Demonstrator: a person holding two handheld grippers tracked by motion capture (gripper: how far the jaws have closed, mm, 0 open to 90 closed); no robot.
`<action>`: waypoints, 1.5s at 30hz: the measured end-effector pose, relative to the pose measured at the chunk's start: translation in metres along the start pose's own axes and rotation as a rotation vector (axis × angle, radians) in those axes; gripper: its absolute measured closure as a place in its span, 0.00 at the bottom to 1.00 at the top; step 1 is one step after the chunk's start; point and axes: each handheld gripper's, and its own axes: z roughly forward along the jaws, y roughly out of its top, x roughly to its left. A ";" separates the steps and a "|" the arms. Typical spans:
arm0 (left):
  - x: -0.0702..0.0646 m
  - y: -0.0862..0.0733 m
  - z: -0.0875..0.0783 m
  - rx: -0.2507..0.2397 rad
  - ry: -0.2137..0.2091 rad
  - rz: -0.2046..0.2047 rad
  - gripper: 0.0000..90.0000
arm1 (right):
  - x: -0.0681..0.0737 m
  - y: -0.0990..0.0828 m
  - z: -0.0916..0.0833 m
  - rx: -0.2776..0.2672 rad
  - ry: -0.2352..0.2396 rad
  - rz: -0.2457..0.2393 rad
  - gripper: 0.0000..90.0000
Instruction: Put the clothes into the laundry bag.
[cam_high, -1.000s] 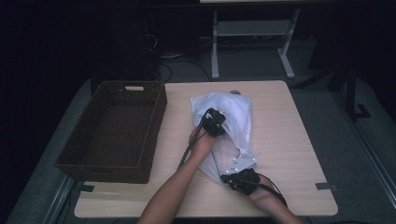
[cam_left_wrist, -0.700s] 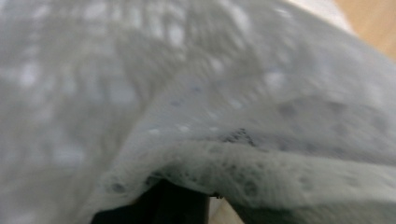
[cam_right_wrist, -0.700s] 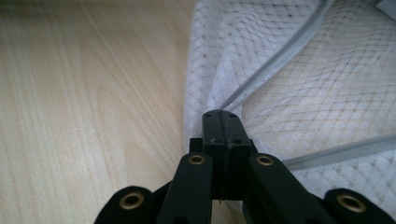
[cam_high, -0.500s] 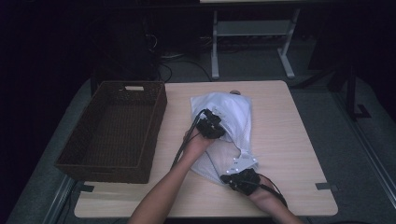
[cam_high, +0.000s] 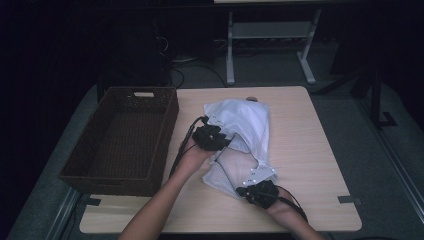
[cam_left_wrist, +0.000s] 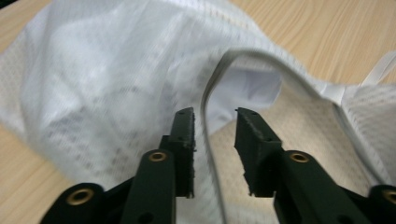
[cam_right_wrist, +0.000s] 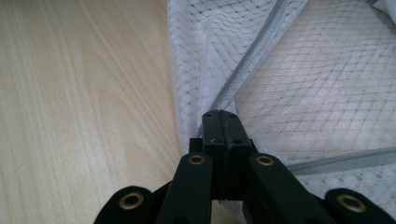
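- Pinning the mesh bag's (cam_high: 242, 132) near corner, right gripper (cam_right_wrist: 219, 122) clenched on the fabric.
- Left gripper (cam_left_wrist: 215, 135) has just been opening (rim between its jaws, unpressed); re-grip squarely on the zipper edge.

One mesh bag (cam_high: 240, 135); one wicker basket (cam_high: 120, 145); two grippers (cam_high: 212, 136) (cam_high: 257, 192)

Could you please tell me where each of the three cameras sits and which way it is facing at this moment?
High view: above the person's side, looking forward and down on the table; both forearms, left gripper and right gripper show.
Left gripper view: rides the left gripper, looking along open jaws at the mesh bag and its zip edge.
Right gripper view: rides the right gripper, jaws shut on the mesh bag.
All three share the mesh bag and table.
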 end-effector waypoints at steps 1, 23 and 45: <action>-0.001 0.002 0.002 -0.006 0.001 0.004 0.69 | 0.000 0.000 0.000 -0.001 0.000 0.000 1.00; -0.037 -0.003 -0.026 0.047 -0.008 0.192 0.99 | -0.002 -0.001 0.000 -0.005 0.012 0.012 1.00; -0.042 -0.054 0.020 0.212 -0.142 0.208 0.95 | -0.077 -0.003 -0.015 0.004 -0.156 0.146 0.97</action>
